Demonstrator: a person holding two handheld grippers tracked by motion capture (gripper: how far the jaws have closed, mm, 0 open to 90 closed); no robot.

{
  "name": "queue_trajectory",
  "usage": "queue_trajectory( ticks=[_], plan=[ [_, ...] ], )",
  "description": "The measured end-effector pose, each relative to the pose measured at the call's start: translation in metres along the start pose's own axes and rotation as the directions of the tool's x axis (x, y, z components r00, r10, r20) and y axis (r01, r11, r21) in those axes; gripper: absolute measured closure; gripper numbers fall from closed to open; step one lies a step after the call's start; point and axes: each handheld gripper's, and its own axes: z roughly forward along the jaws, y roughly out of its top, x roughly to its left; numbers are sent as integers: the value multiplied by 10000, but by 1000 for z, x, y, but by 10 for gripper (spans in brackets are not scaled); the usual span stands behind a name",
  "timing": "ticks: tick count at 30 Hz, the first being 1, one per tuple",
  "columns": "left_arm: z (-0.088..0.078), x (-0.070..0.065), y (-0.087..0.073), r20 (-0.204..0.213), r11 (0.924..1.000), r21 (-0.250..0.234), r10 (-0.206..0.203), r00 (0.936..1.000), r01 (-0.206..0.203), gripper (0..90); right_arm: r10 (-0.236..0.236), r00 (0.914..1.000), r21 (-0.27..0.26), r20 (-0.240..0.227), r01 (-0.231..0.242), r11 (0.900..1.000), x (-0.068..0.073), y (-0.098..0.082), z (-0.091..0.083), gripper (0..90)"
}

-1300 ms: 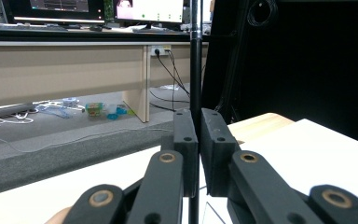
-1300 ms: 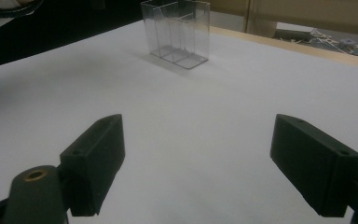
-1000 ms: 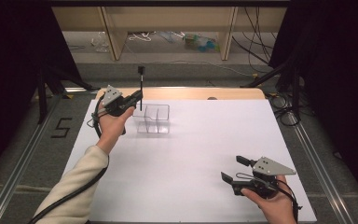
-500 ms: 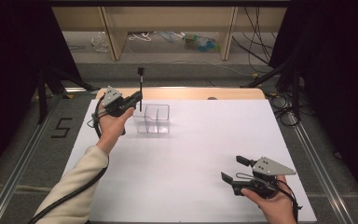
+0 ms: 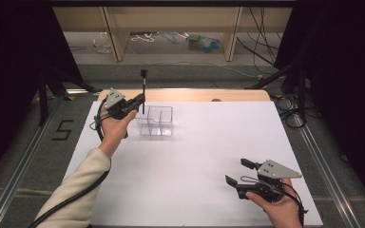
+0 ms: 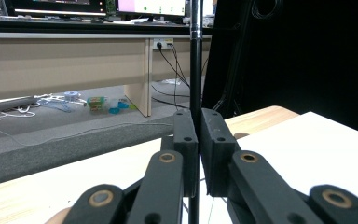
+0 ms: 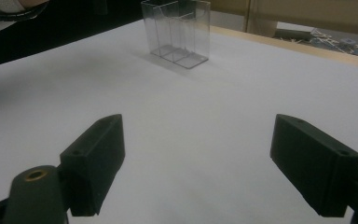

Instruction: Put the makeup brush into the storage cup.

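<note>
A thin black rod [image 5: 143, 91] with a small block at its top stands upright, just left of a clear plastic divided box [image 5: 156, 120] at the back left of the white table [image 5: 204, 152]. My left gripper [image 5: 138, 100] is shut on the rod [image 6: 195, 60], which runs up between its black pads [image 6: 186, 140]. My right gripper [image 5: 240, 173] rests low near the front right corner, open, with nothing between its jaws. Seen from there, the clear box [image 7: 177, 32] stands well ahead of the right gripper [image 7: 198, 158].
A wooden table edge [image 5: 185, 94] runs behind the white sheet. Beyond it lie floor cables and small clutter [image 5: 202, 42] under a bench. Dark stands and curtains flank both sides. A floor marking "5" [image 5: 62, 129] is at the left.
</note>
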Motion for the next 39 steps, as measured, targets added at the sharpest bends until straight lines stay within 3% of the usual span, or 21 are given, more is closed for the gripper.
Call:
queue_trajectory(
  ticks=[39],
  plan=[
    [4,3,-11,-84,9995,302,-63,9999,65,853,82,10000,43,-49,-82,10000,0,0,0,188]
  ],
)
